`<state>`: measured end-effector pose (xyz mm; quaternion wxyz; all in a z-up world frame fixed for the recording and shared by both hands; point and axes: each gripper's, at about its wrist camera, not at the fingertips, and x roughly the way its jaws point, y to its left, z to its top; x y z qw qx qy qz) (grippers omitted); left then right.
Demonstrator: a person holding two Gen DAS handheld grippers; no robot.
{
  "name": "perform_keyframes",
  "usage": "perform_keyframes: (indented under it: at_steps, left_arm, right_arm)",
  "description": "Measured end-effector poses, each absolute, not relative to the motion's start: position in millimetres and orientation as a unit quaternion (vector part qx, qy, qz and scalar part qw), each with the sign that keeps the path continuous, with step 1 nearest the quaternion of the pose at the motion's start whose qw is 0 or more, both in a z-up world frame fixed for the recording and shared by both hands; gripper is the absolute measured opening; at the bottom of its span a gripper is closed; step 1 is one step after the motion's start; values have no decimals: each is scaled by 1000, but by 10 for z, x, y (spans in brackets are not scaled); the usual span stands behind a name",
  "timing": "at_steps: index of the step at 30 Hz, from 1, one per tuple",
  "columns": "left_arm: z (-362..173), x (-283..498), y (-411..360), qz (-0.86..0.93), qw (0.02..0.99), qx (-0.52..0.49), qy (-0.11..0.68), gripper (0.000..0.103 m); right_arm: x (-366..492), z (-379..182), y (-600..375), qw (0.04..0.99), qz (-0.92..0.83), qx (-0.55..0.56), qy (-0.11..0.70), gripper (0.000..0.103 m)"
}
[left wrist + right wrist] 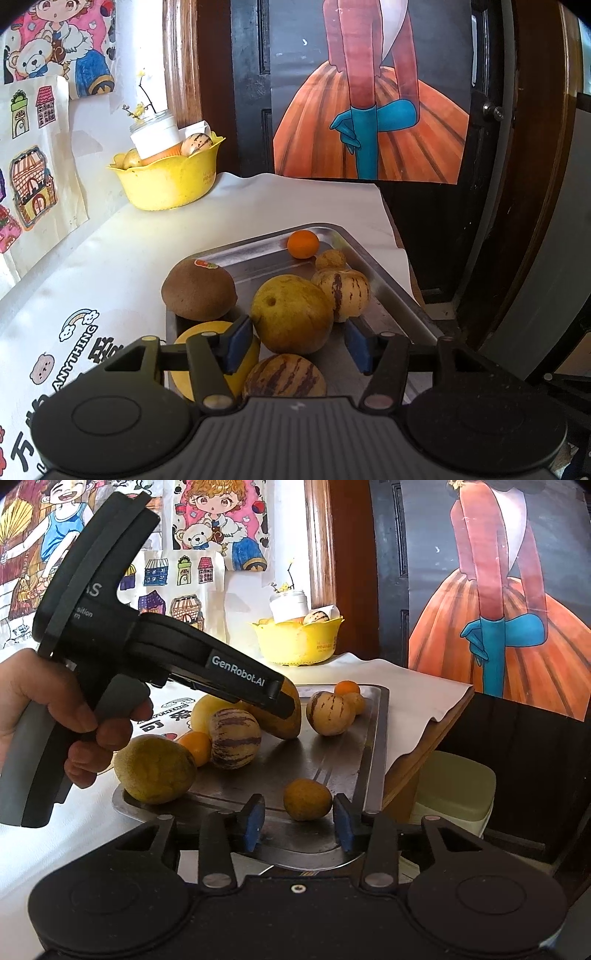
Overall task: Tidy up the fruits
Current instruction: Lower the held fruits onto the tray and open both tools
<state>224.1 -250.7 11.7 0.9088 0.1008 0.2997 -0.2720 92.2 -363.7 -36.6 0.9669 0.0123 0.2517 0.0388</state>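
1. The metal tray [373,738] lies on a white cloth-covered table [110,258] and carries nearly all the loose fruit. It spreads out ahead of both grippers, so I judge it the sorting ground for the task.
2. The yellow bowl [170,181] stands well beyond the tray at the table's far corner. It already holds some fruit and a white jar, and is probably one destination.
3. The left gripper [295,341] has its jaws partly apart. A large yellow-green fruit [291,314] sits just ahead between the blue pads, which do not press on it. It seems lined up for a grasp.
4. A brown fruit [199,290] with a sticker rests ahead to that gripper's left, on the tray's rim.
5. The right gripper [299,821] stands narrowly open, with a small orange-brown fruit [307,799] just in front between the pads, free of them and resting on the tray.
6. Only the right wrist view shows the person's hand [70,720] squeezing the left tool's handle, and a striped melon [234,738] beneath it.
7. Only the left wrist view shows the small orange [303,243] clearly, alone at the tray's far end.
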Motion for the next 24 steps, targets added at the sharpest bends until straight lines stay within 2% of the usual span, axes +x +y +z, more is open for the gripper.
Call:
perform_keyframes:
  at_steps: [3,5,18,24]
  left_arm:
    - [137,2209,-2466,-269,911,97,296,66]
    - [157,2190,-2424,-260,915,92,295,73]
    - [229,2097,-1929,-219,931,25,290,81]
    - [258,1930,-1669,-199,941,-1,274,90]
  right_arm:
    - [893,-355,-3624,968,37,11,249,48]
    - [870,-348,-3613,968,36,12,249,50]
    - [794,-289,-3552,970,26,29,240,59]
    - [761,-209,-3488,973,28,36,228,65]
